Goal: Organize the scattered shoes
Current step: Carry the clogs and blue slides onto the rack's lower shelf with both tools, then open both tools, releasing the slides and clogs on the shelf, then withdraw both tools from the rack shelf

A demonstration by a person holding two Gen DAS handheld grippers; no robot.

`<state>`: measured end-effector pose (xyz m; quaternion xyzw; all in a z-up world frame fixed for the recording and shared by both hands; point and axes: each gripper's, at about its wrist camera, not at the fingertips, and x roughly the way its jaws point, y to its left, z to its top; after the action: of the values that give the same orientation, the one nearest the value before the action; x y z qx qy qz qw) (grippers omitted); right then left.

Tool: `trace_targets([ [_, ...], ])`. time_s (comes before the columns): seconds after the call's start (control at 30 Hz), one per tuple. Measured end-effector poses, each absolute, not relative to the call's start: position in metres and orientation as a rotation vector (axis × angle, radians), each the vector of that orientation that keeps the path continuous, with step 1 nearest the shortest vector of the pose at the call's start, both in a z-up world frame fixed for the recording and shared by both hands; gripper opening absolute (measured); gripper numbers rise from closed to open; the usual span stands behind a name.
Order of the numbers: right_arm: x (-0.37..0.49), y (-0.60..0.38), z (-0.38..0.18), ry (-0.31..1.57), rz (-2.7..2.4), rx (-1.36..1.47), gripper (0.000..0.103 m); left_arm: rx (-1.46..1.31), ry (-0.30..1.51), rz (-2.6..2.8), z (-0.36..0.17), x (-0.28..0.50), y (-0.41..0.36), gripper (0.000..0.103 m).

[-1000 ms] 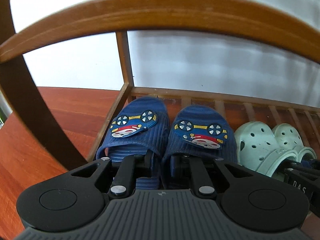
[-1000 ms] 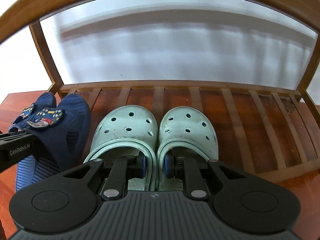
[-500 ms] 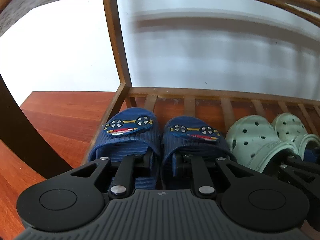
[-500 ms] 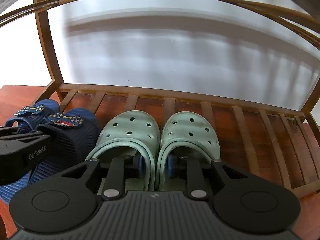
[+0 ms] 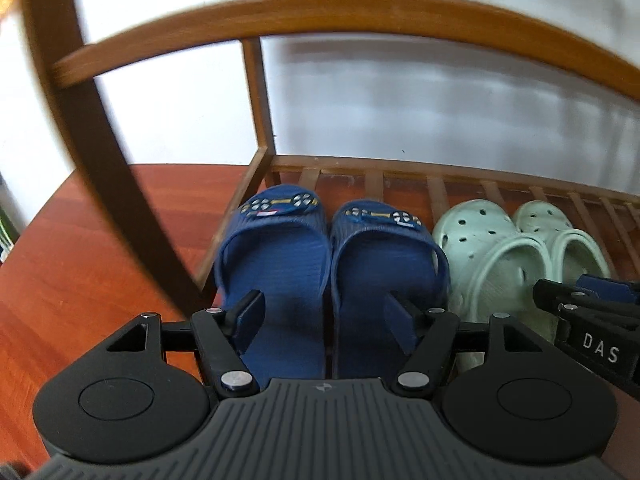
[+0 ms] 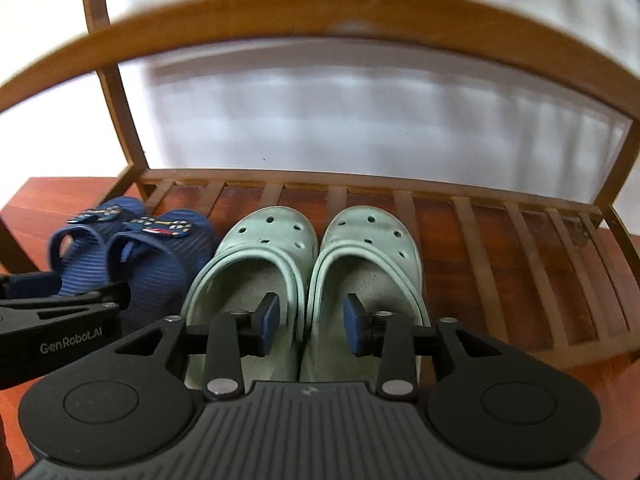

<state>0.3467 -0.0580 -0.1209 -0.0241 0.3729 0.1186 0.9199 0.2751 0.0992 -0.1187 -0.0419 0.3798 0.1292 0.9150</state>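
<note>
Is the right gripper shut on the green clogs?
No, the right gripper is open, its fingers apart above the green clogs on the rack.

Your left gripper (image 5: 325, 314) is spread wide, both fingers held apart and clamping nothing. It points forward and a little downward, and it sits level, with no roll to either side. Your right gripper (image 6: 311, 323) is also parted, with a narrower gap between its blue pads (image 6: 269, 319), and nothing is between them. You hold the two grippers side by side, near each other, at about the same height and pointing the same way.
</note>
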Motion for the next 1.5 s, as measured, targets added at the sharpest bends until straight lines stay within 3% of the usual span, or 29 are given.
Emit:
trace_targets([
  [0.1,0.330,-0.064,-0.116,0.754,0.249,-0.040,0.052,-0.096,0.770,0.271,-0.115,0.261,0.099,0.074],
  [0.53,0.280,-0.074,-0.121,0.747,0.232,-0.071,0.061,-0.114,0.805,0.246,-0.128,0.208,0.097,0.074],
  [0.73,0.274,-0.072,-0.130,0.765,0.222,-0.071,0.063,-0.110,0.812,0.205,-0.145,0.211,0.096,0.072],
  [1.07,0.281,-0.062,-0.141,0.772,0.214,-0.085,0.063,-0.126,0.833,0.182,-0.159,0.226,0.104,0.058],
  [1.5,0.295,-0.049,-0.150,0.776,0.220,-0.110,0.065,-0.180,0.837,0.206,-0.158,0.237,0.117,0.056],
])
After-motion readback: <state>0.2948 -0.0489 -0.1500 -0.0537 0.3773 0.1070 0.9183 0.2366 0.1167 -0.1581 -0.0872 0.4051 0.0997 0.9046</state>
